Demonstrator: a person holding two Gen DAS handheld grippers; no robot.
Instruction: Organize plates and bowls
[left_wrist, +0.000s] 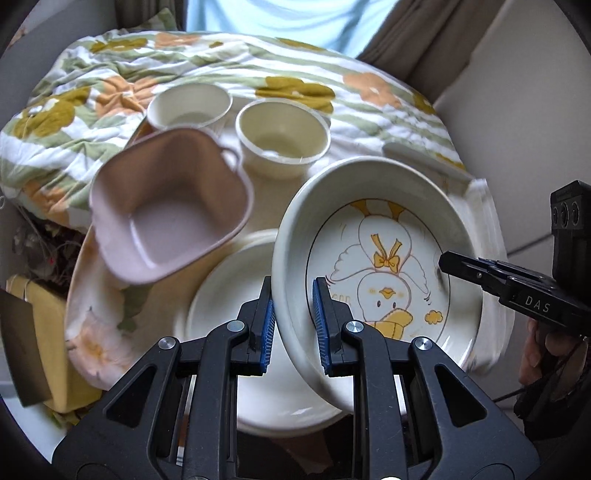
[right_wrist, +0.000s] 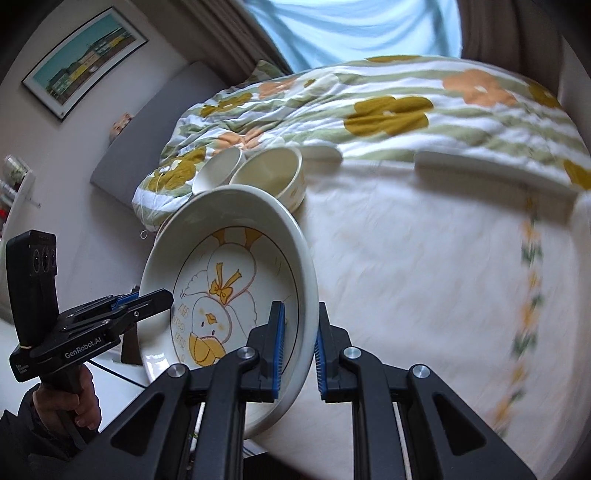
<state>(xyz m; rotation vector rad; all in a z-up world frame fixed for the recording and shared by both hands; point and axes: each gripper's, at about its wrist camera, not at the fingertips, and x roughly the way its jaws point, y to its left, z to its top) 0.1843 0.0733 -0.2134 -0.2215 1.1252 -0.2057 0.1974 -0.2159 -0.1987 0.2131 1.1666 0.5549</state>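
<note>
A cream plate with a yellow duck drawing (left_wrist: 384, 266) is held tilted above the bed, also in the right wrist view (right_wrist: 236, 291). My left gripper (left_wrist: 293, 325) is shut on its left rim. My right gripper (right_wrist: 299, 350) is shut on its right rim; it shows at the right of the left wrist view (left_wrist: 480, 275). Under it lies a plain white plate (left_wrist: 236, 332). A pink square bowl (left_wrist: 170, 206) sits tilted at the left. Two cream bowls (left_wrist: 190, 105) (left_wrist: 282, 134) stand behind; both show in the right wrist view (right_wrist: 218, 170) (right_wrist: 269, 173).
Everything rests on a bed with a cream sheet (right_wrist: 424, 277) and a rumpled flowered quilt (left_wrist: 258, 70) at the back. A flowered cushion (left_wrist: 96, 325) lies under the pink bowl. A framed picture (right_wrist: 85, 62) hangs on the left wall.
</note>
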